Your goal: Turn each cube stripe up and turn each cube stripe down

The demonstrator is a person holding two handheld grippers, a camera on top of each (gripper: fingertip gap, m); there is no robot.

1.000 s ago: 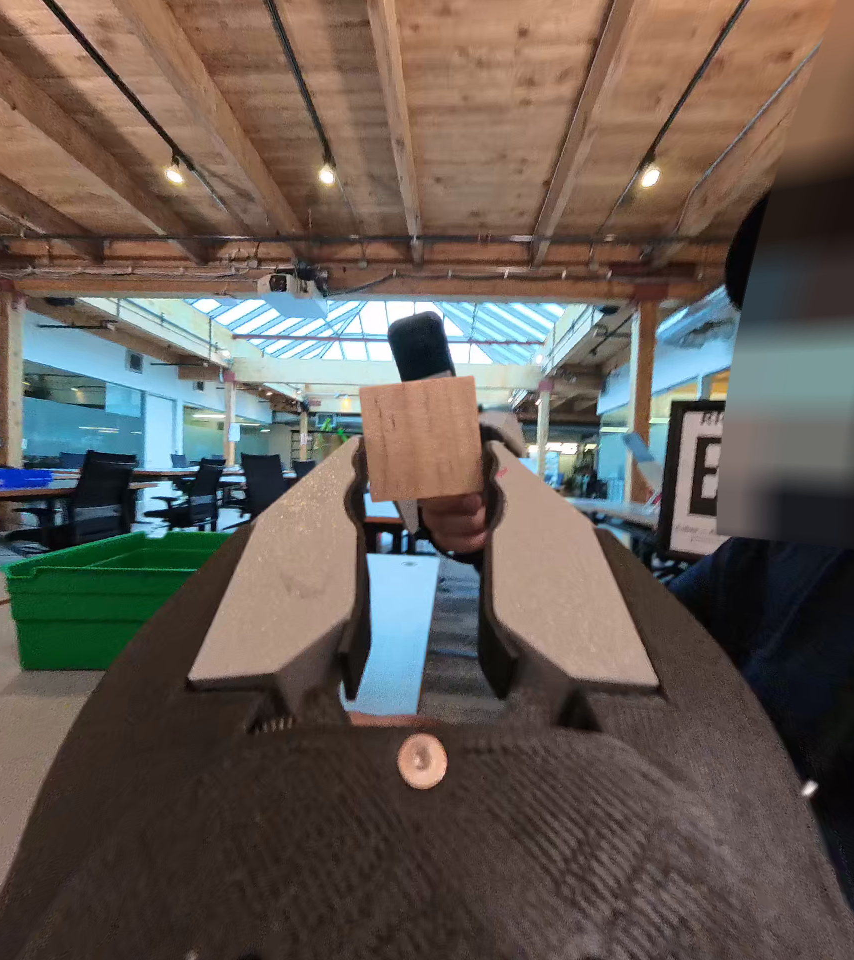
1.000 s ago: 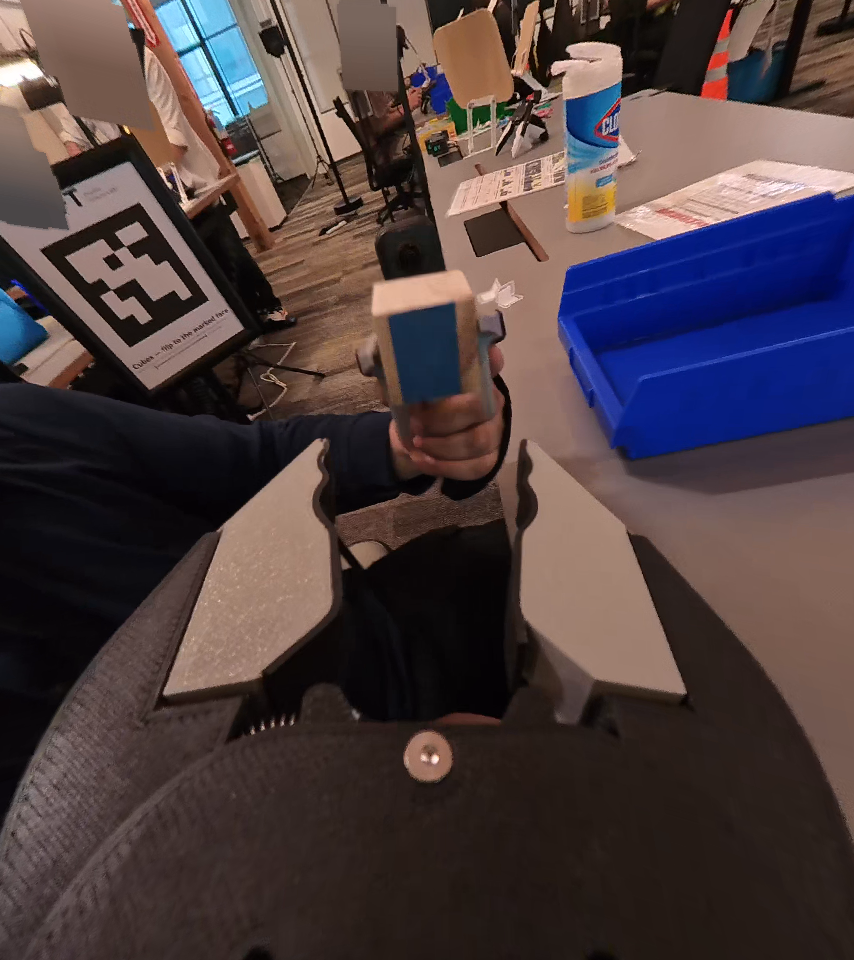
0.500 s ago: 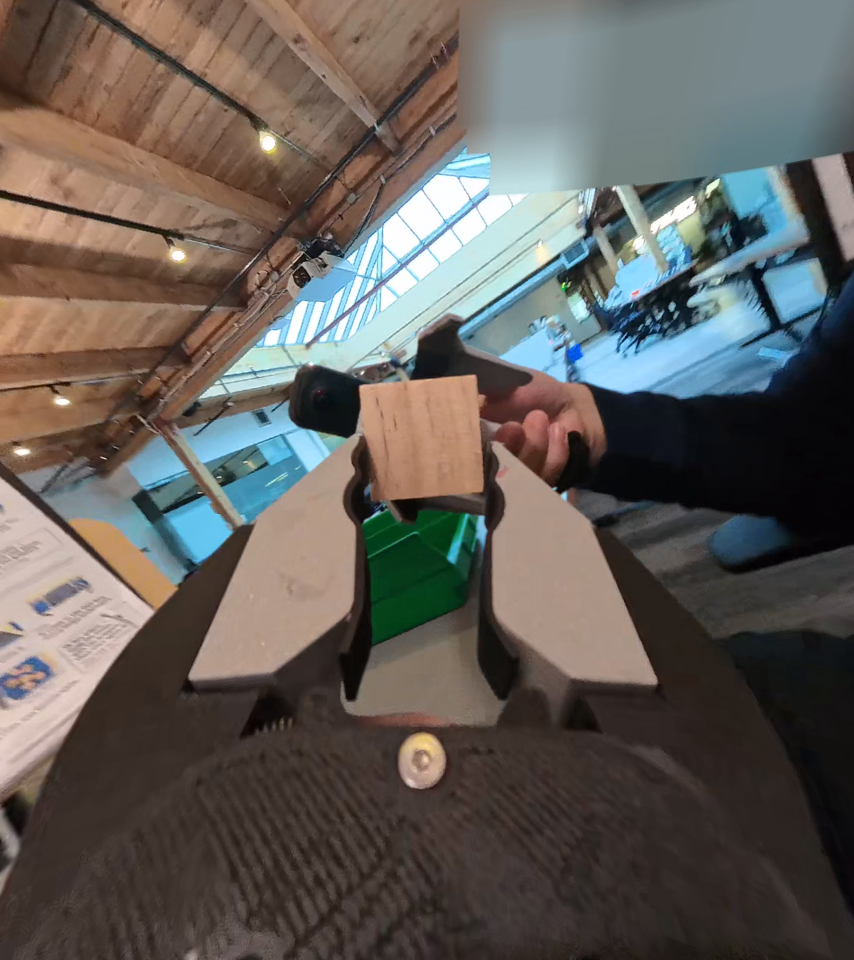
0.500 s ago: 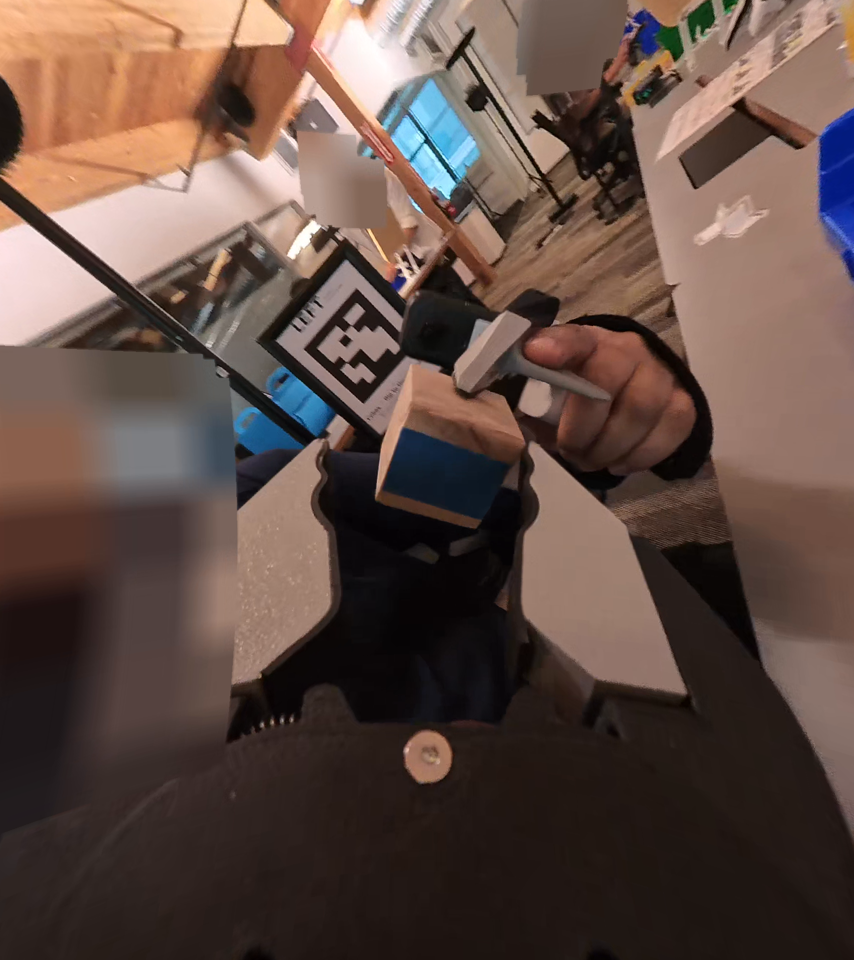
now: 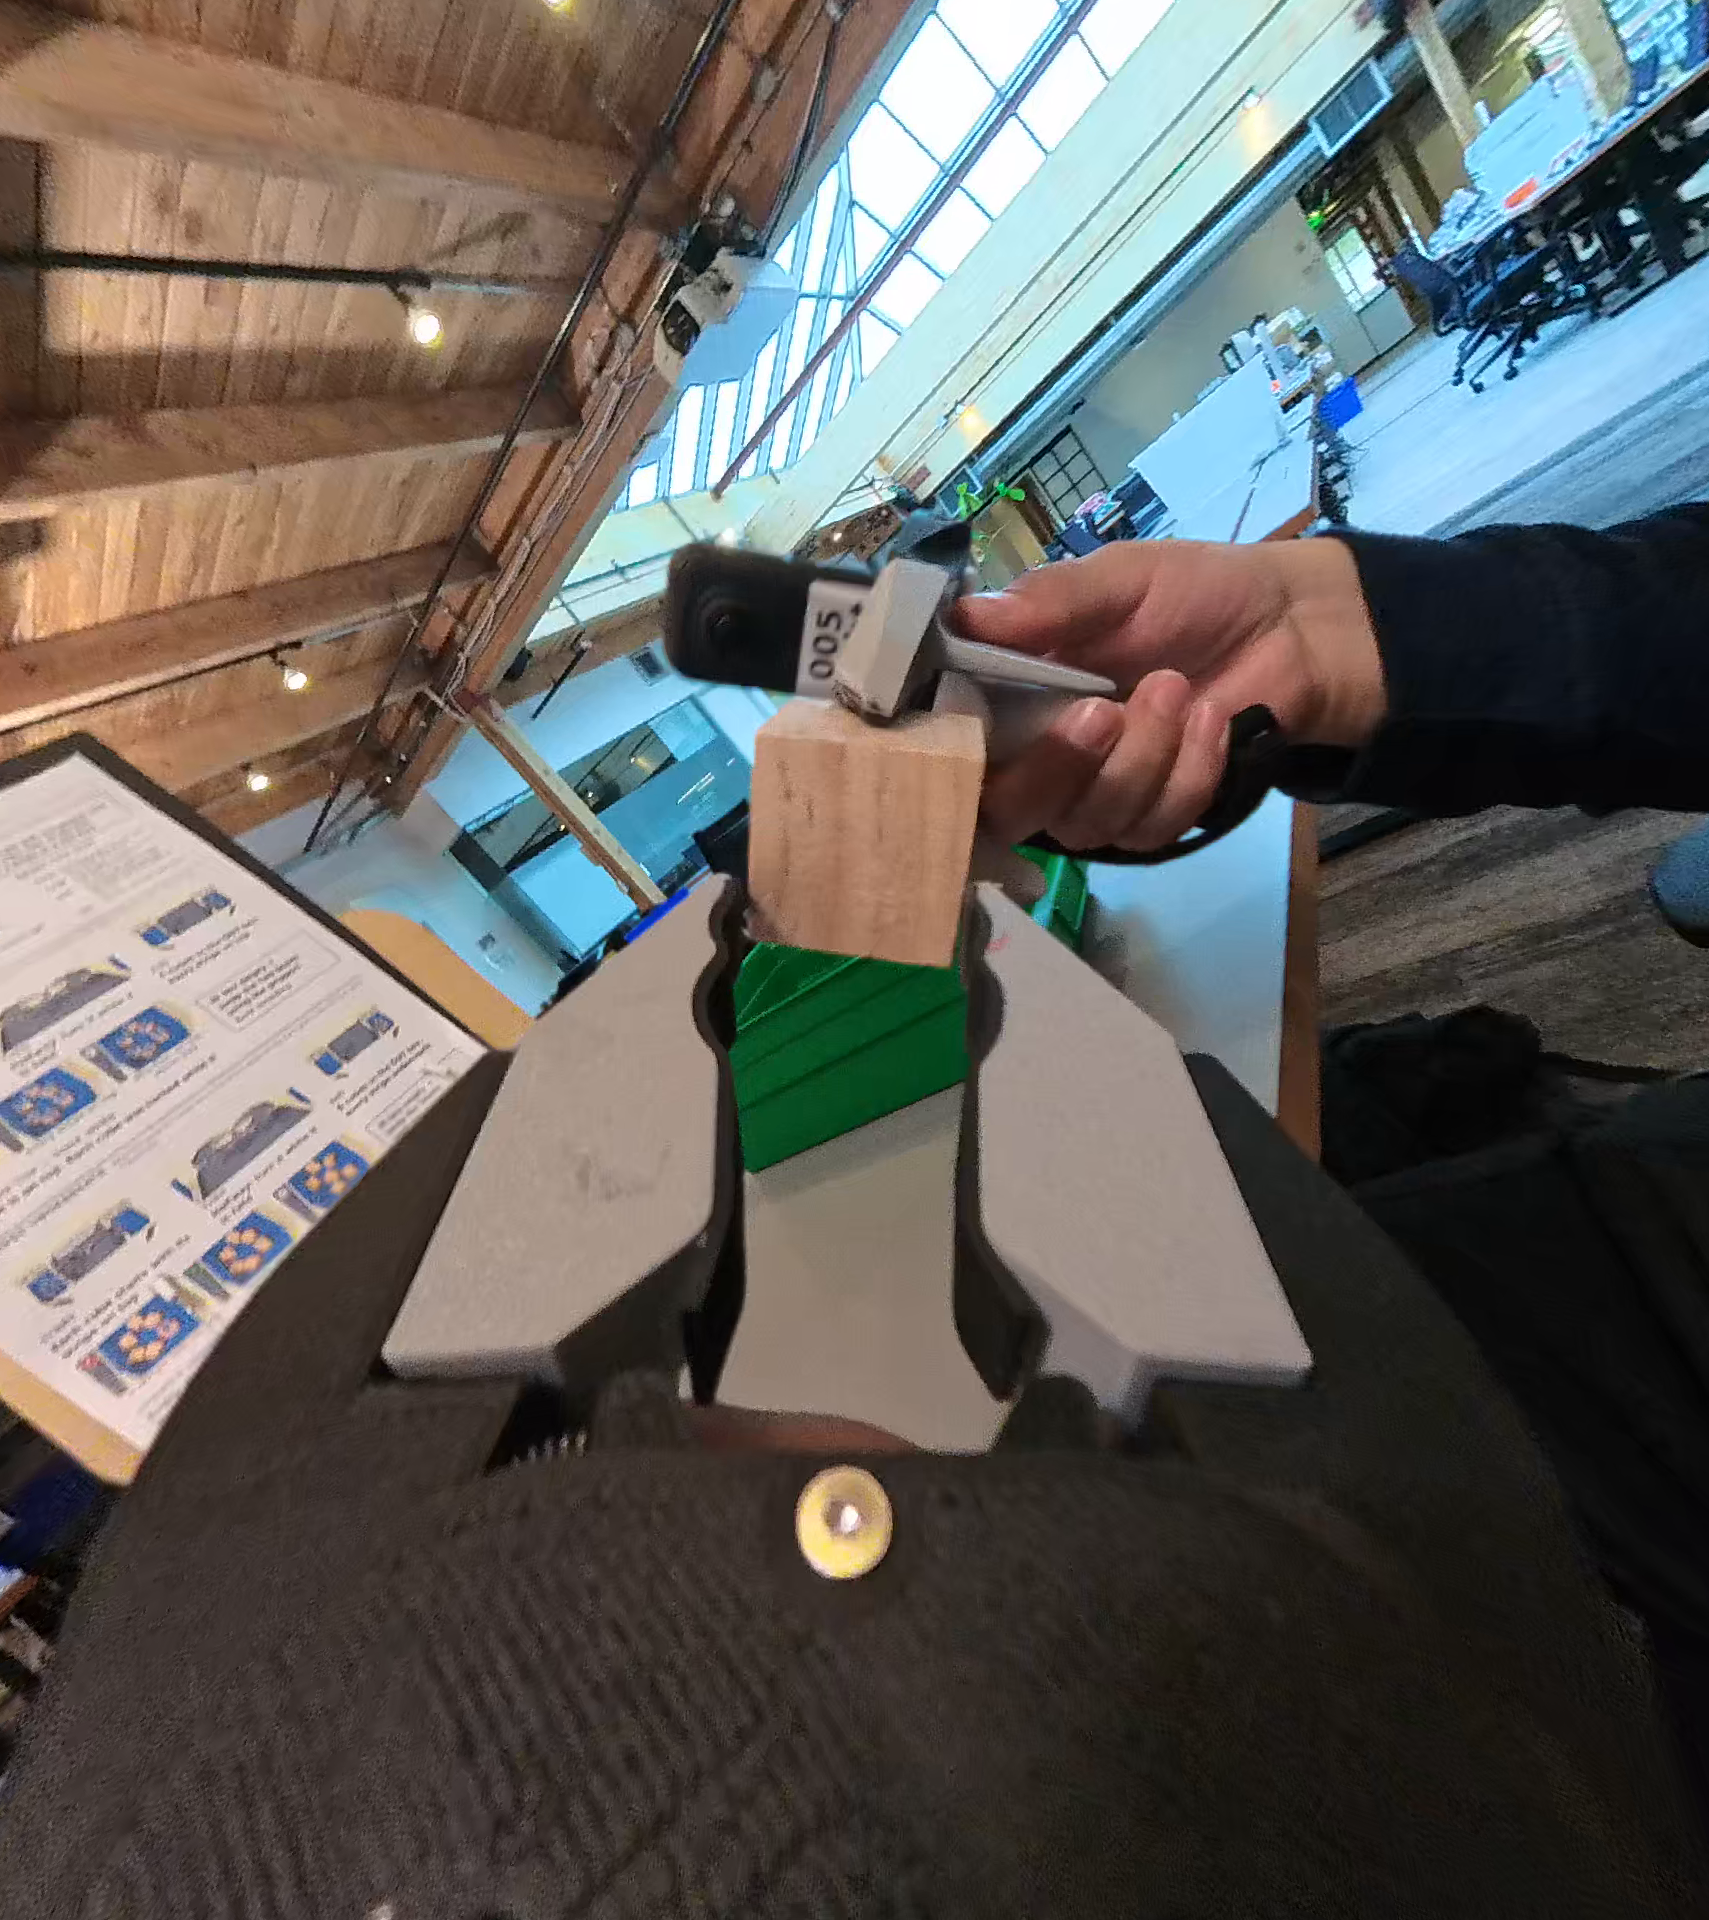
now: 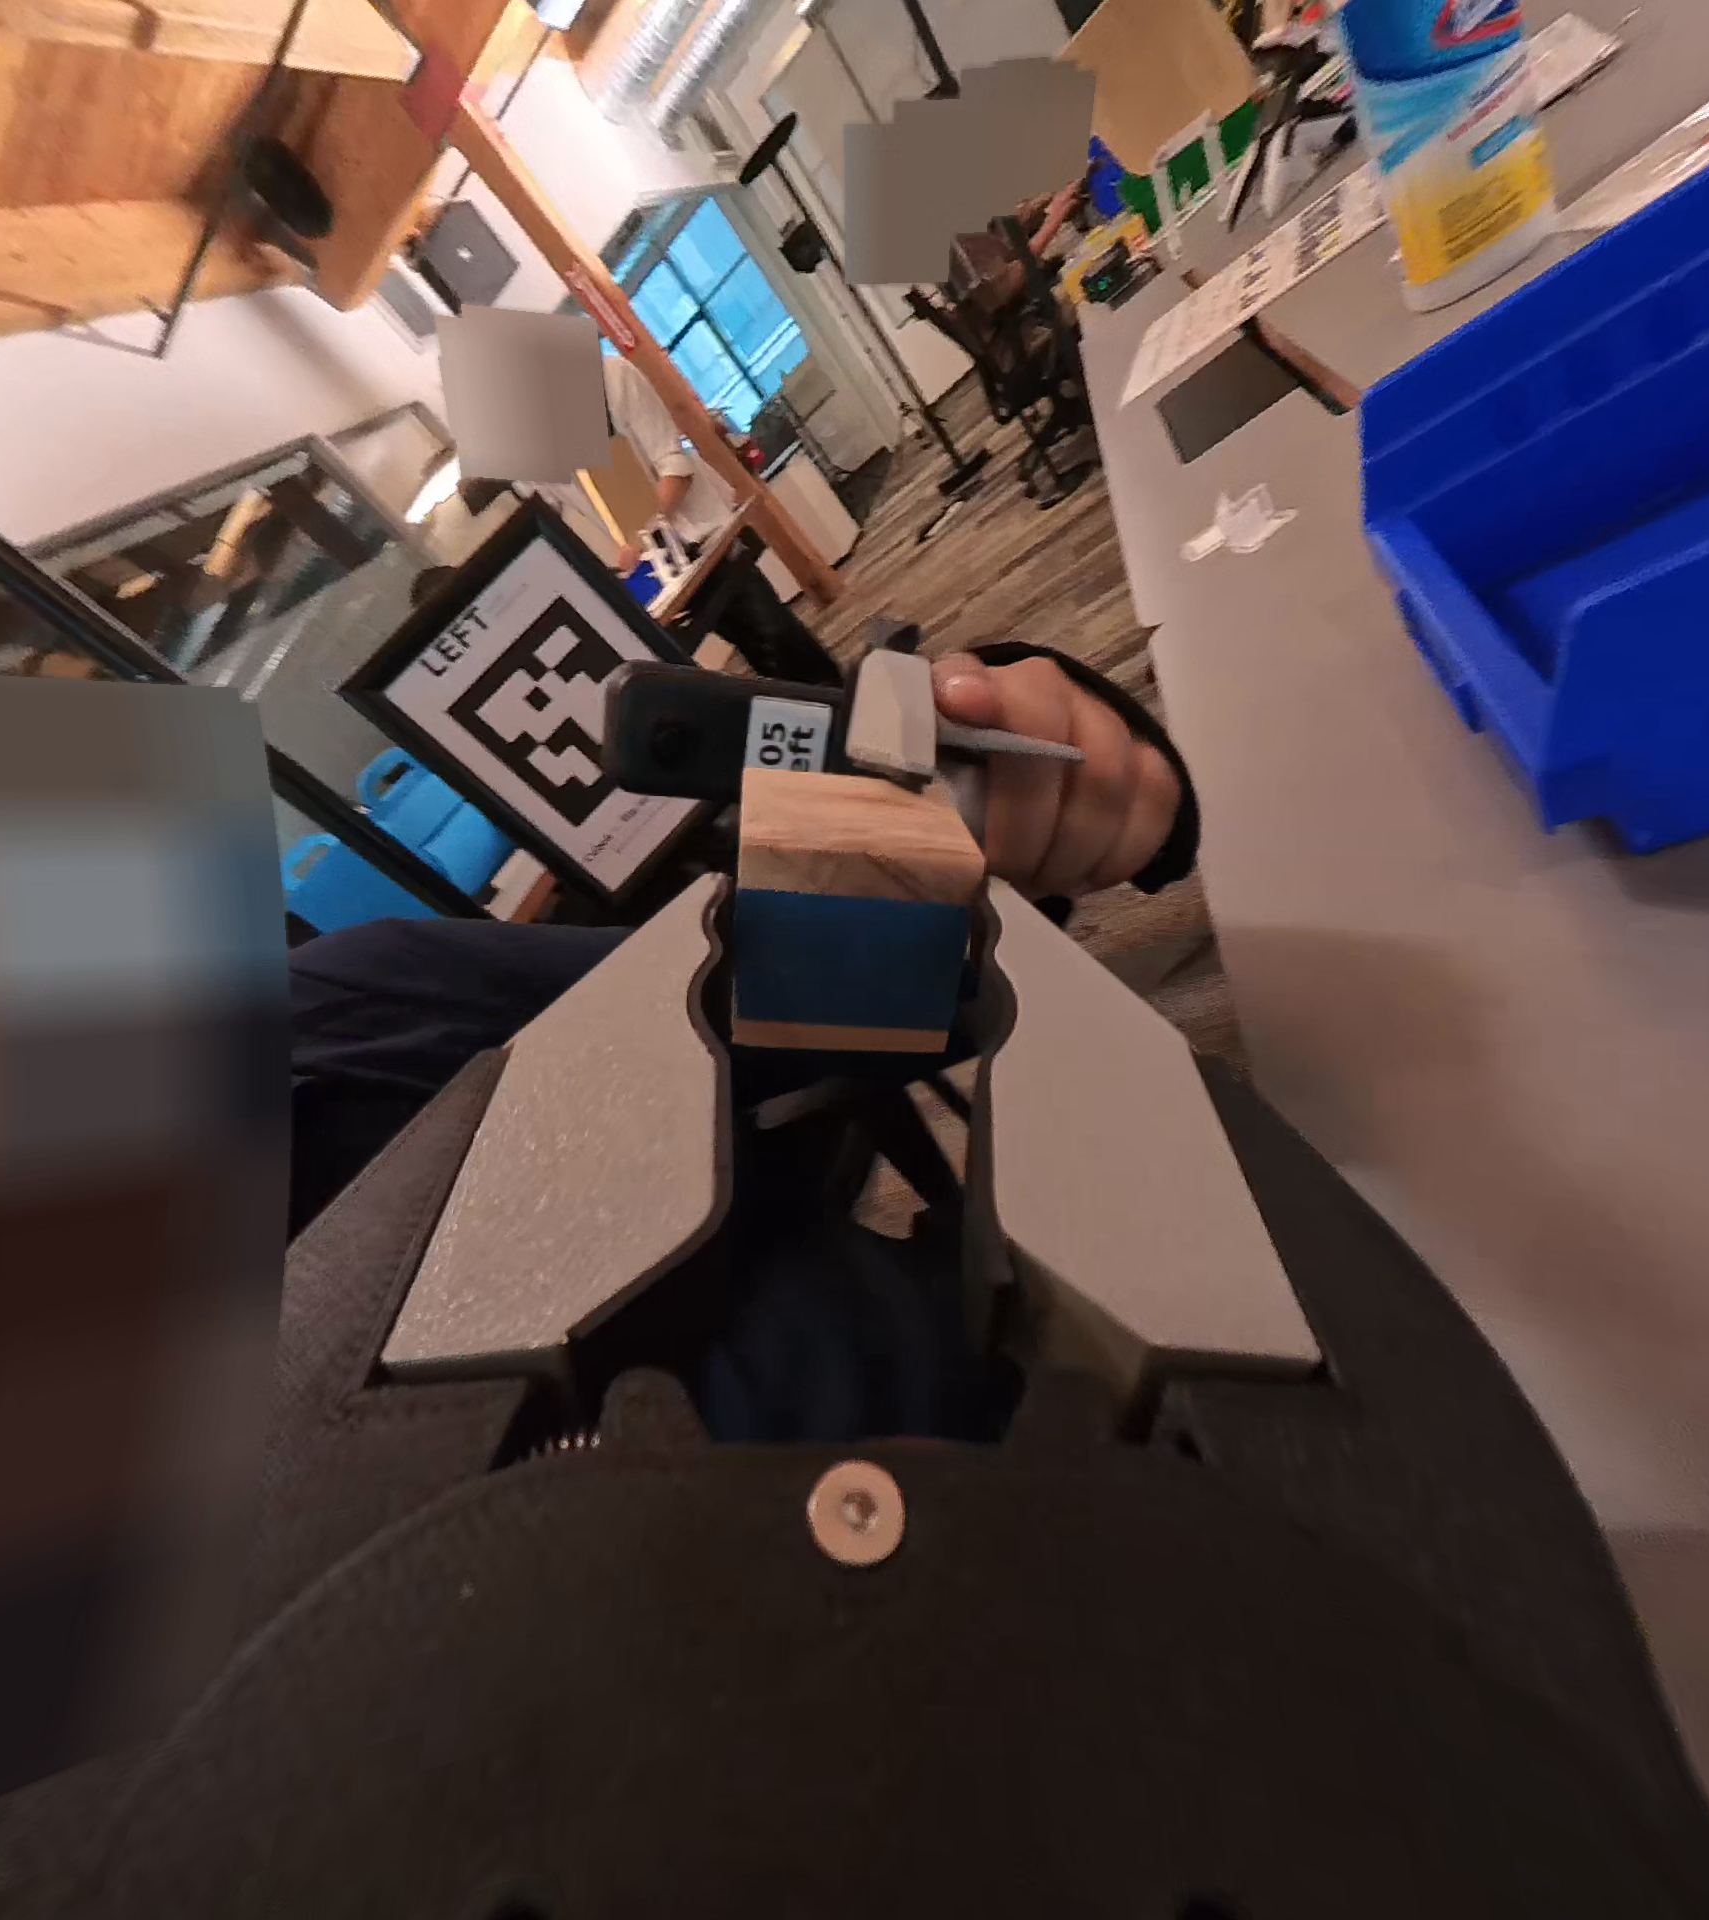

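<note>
A wooden cube (image 5: 860, 842) shows a plain wood face in the left wrist view. In the right wrist view the cube (image 6: 850, 956) shows a blue stripe facing my right camera. It is held up in the air in front of the person. My left gripper (image 5: 850, 914) is shut on the cube at its fingertips. My right gripper (image 6: 850, 925) faces it from the opposite side, with its jaws closed against the cube's sides. Each gripper's camera body shows just behind the cube in the other's view, the right one (image 5: 777, 634) and the left one (image 6: 725, 738).
A blue bin (image 6: 1608, 520) sits on the grey table (image 6: 1401, 1039) to the right, with a wipes canister (image 6: 1452, 156) behind it. A green bin (image 5: 850, 1049) sits beyond the left gripper. An instruction board (image 5: 102, 1091) and a marker board (image 6: 538, 717) stand nearby.
The right gripper came up to the cube held by the left gripper and its jaws narrowed from wide open onto the cube. Both grippers rolled sideways as they met.
</note>
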